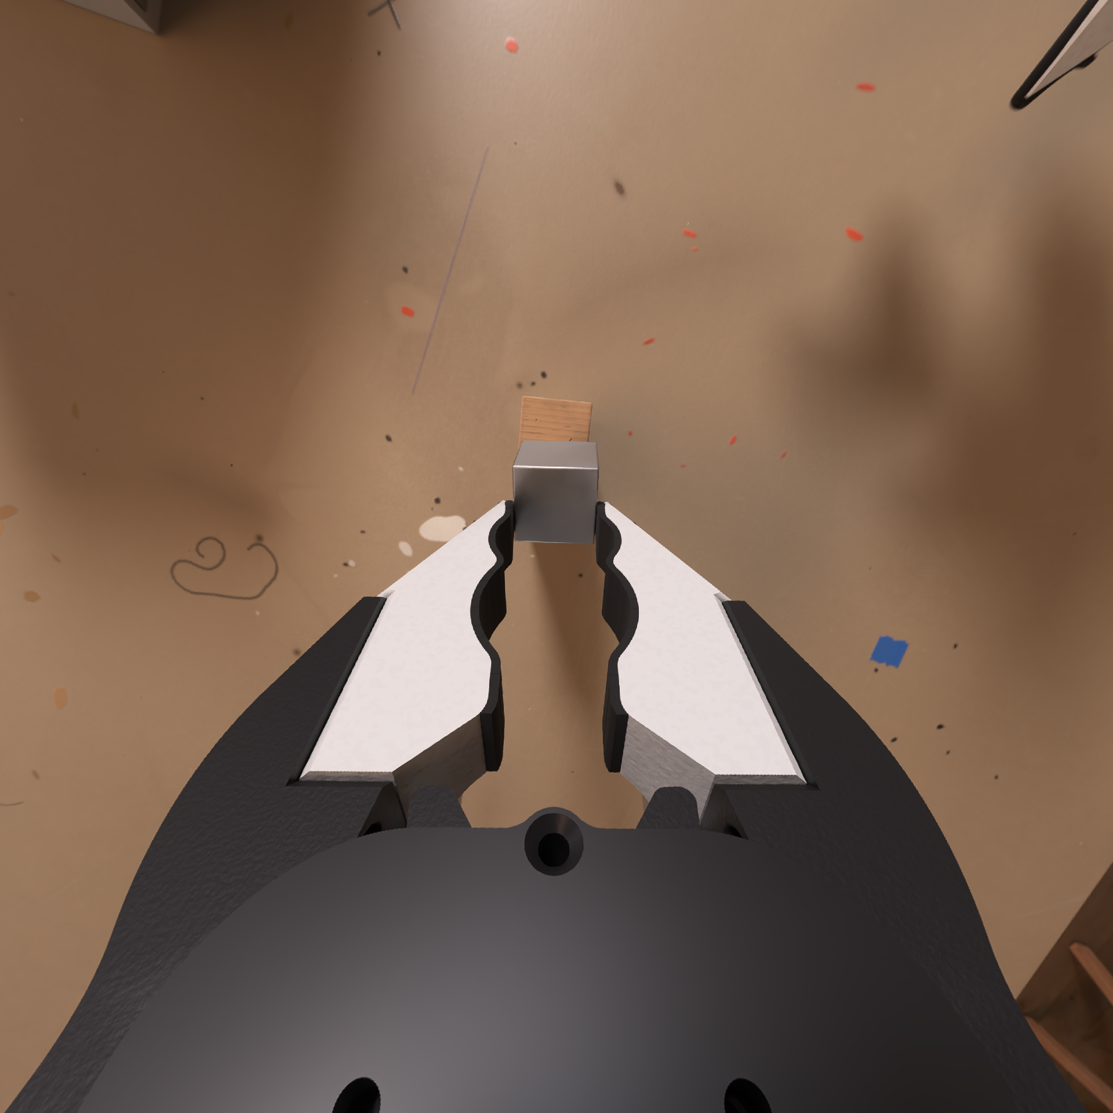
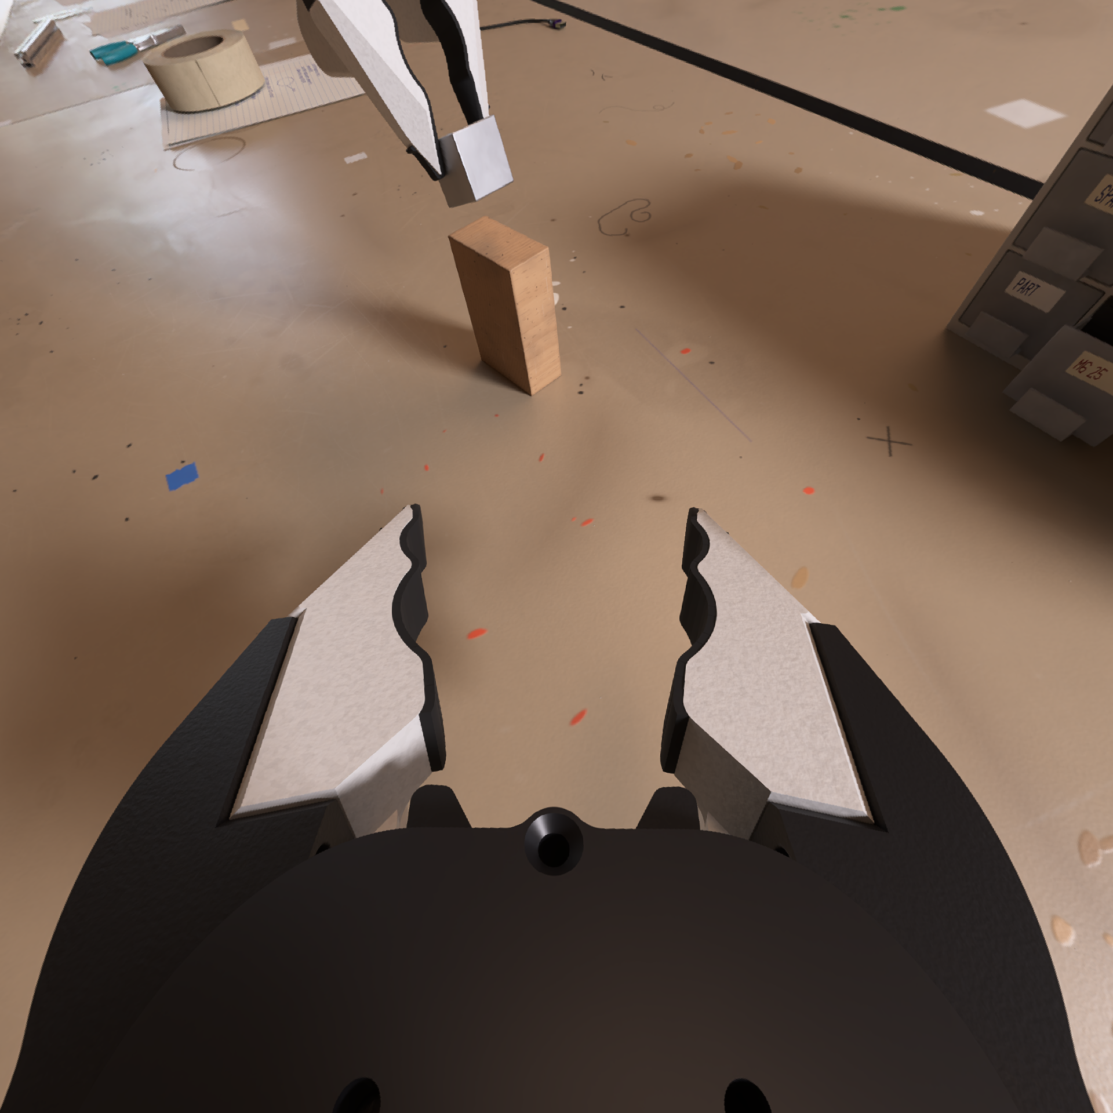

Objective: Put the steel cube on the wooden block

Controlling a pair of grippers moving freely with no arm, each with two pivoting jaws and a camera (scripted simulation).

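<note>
Left tool (image 1: pixel 554 521) was gripping the steel cube (image 1: pixel 554 494), hanging just above the wooden block (image 2: pixel 509 301). Right tool (image 2: pixel 554 530) sat spread wide, nothing in it, over the counter (image 2: pixel 241 373).

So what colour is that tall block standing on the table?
Light tan wood with fine grain; the right wrist view shows it best.

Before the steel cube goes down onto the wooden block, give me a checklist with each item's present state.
1. Left hand-held gripper shut on steel cube: ok.
2. Cube clear of the wooden block, a gap showing in the right wrist view: ok.
3. Block standing upright on the table: ok.
4. Block's top bare: ok.
5. Cube centred over the block's top: cannot tell.
6. Right hand-held gripper open, well short of the block: ok.
</note>
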